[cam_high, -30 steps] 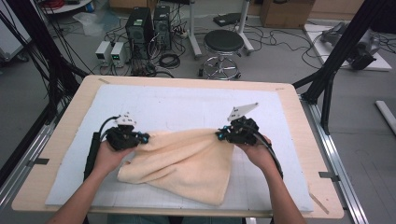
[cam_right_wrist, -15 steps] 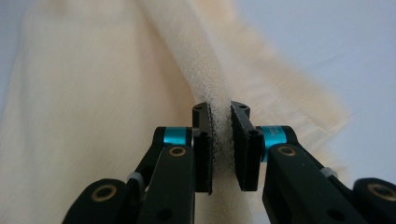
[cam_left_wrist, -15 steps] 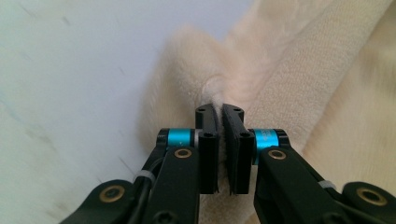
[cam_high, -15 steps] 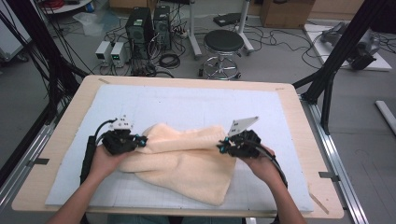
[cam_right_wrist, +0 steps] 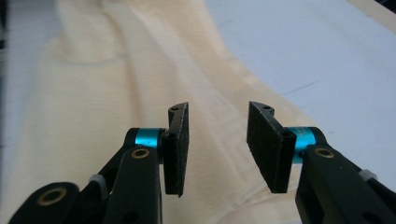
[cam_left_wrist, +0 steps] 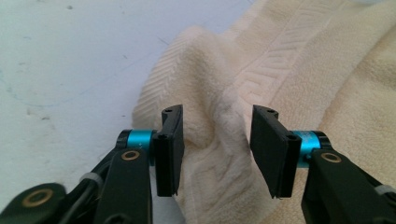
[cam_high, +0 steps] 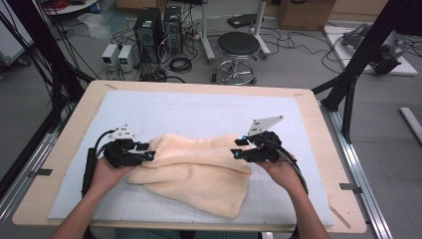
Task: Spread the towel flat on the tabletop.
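**Both grippers let go of the folded towel**

Where the cream towel lies, folded over on itself across the near middle of the white mat, its long folded edge runs from one gripper to the other and a lower corner points toward the person. At its left end a bunched ridge of terry stands between the jaws of the left gripper, which have just been opening; the pads stand apart on either side of the ridge and do not press it. At the right end the right gripper hovers just over the flat cloth; its jaws have also just been opening and stand apart with nothing pinched between them. Beyond the wooden table, a round stool and computer towers stand on the floor.
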The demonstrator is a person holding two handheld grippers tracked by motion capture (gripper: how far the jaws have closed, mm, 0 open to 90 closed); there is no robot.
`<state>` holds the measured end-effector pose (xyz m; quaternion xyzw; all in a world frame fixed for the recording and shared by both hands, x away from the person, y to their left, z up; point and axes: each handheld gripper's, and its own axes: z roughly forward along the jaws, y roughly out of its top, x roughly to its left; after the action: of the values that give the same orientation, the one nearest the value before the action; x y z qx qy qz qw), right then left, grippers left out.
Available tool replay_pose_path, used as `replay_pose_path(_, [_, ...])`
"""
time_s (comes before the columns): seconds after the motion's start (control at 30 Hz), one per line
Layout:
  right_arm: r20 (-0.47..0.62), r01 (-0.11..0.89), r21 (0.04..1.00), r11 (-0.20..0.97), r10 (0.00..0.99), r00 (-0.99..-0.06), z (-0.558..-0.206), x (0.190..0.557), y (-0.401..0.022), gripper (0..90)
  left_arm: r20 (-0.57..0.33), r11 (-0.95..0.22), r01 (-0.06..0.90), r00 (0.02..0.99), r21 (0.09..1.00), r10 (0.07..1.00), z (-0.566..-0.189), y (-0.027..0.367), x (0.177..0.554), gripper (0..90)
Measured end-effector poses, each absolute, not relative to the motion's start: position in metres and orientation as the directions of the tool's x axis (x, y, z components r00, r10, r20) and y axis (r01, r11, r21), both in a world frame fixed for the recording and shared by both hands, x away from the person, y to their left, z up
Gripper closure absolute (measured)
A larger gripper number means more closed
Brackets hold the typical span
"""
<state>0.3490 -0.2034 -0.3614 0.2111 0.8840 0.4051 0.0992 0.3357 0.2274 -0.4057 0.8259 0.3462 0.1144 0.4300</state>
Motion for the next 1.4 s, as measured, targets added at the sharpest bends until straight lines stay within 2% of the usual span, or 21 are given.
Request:
replay_pose_path(0.07, [0.001,0.322,0.73,0.603,0.47,-0.883,-0.374,0.36,-0.199,51.8,-0.103,-0.413,0.479,0.74,0.775,0.664,-0.409,0.226,0.336,51.1])
replay_pose_path(0.17, [0.002,0.339,0.704,0.624,0.477,-0.879,-0.395,0.369,-0.192,51.0,-0.106,-0.442,0.493,0.748,0.749,0.655,-0.415,0.222,0.337,52.7])
replay_pose_path(0.27, [0.015,0.374,0.637,0.674,0.474,-0.88,-0.414,0.375,-0.181,52.7,-0.119,-0.457,0.501,0.758,0.735,0.641,-0.421,0.219,0.34,66.1])
replay_pose_path(0.33, [0.022,0.384,0.612,0.692,0.47,-0.882,-0.421,0.377,-0.175,60.4,-0.118,-0.455,0.499,0.759,0.738,0.641,-0.422,0.217,0.34,71.9])
replay_pose_path(0.37, [0.022,0.379,0.612,0.694,0.465,-0.885,-0.422,0.377,-0.172,73.0,-0.118,-0.455,0.498,0.76,0.738,0.639,-0.423,0.216,0.341,77.6])
replay_pose_path(0.4, [0.022,0.379,0.612,0.694,0.465,-0.885,-0.422,0.377,-0.172,73.0,-0.119,-0.455,0.504,0.755,0.734,0.645,-0.422,0.216,0.341,77.6])
replay_pose_path(0.43, [0.013,0.374,0.606,0.702,0.462,-0.887,-0.421,0.376,-0.17,84.0,-0.121,-0.447,0.506,0.751,0.738,0.649,-0.422,0.216,0.342,80.6])
replay_pose_path(0.5, [-0.006,0.363,0.602,0.712,0.458,-0.889,-0.418,0.374,-0.169,85.2,-0.118,-0.435,0.504,0.744,0.746,0.658,-0.42,0.216,0.342,82.4])
replay_pose_path(0.7, [-0.033,0.333,0.674,0.659,0.478,-0.878,-0.397,0.369,-0.178,85.7,-0.108,-0.378,0.474,0.724,0.795,0.681,-0.402,0.218,0.343,83.9])
replay_pose_path(0.97, [-0.087,0.269,0.76,0.592,0.503,-0.86,-0.348,0.366,-0.19,86.5,-0.094,-0.316,0.427,0.706,0.847,0.702,-0.367,0.217,0.353,84.0])
replay_pose_path(1.13, [-0.083,0.243,0.782,0.574,0.483,-0.872,-0.327,0.361,-0.198,86.9,-0.071,-0.334,0.4,0.724,0.854,0.686,-0.354,0.214,0.348,84.0])
replay_pose_path(1.4, [-0.074,0.217,0.783,0.583,0.434,-0.898,-0.323,0.325,-0.203,86.9,-0.038,-0.379,0.356,0.769,0.854,0.638,-0.351,0.213,0.316,84.0])
